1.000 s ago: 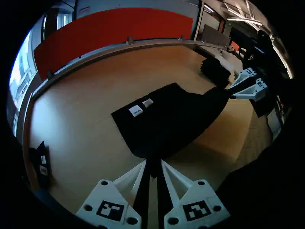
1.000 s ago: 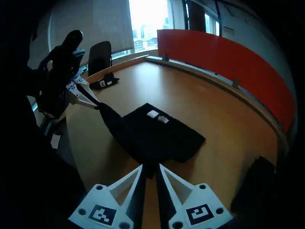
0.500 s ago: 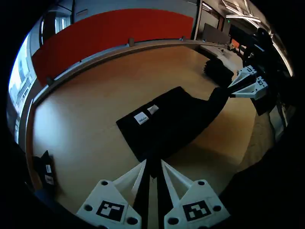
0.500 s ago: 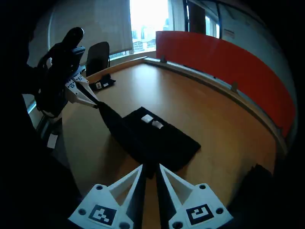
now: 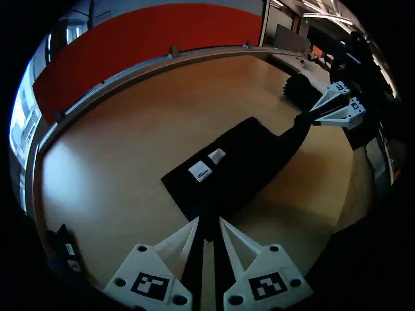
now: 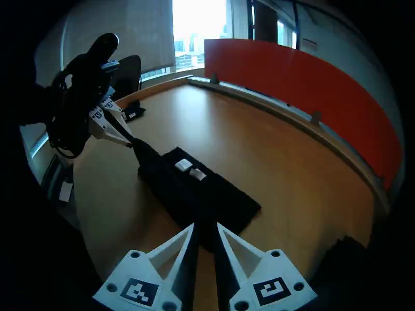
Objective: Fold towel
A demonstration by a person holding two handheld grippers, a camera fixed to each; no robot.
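A black towel (image 5: 244,155) with two white labels (image 5: 199,170) lies on the wooden table (image 5: 114,155). Its near edge is lifted off the wood. My left gripper (image 5: 207,224) is shut on one corner of that edge at the bottom of the left gripper view. My right gripper (image 5: 310,115) pinches the other corner at the right, white fingers (image 5: 340,106) pointing left. In the right gripper view the towel (image 6: 218,197) runs away from my right gripper (image 6: 206,226), which is shut on its corner. Farther left my left gripper (image 6: 130,143) holds the other corner, a dark-sleeved arm behind it.
A red partition (image 5: 145,36) lines the table's far edge. A dark folded stack (image 5: 301,89) sits near the right gripper. A small dark object (image 6: 135,110) lies by the window side, a chair (image 6: 127,72) behind it. Another dark heap (image 6: 347,249) is low right.
Both grippers have carried the lifted edge forward over the towel. The towel's visible spread on the table has become narrower and the labels sit closer to the held edge.
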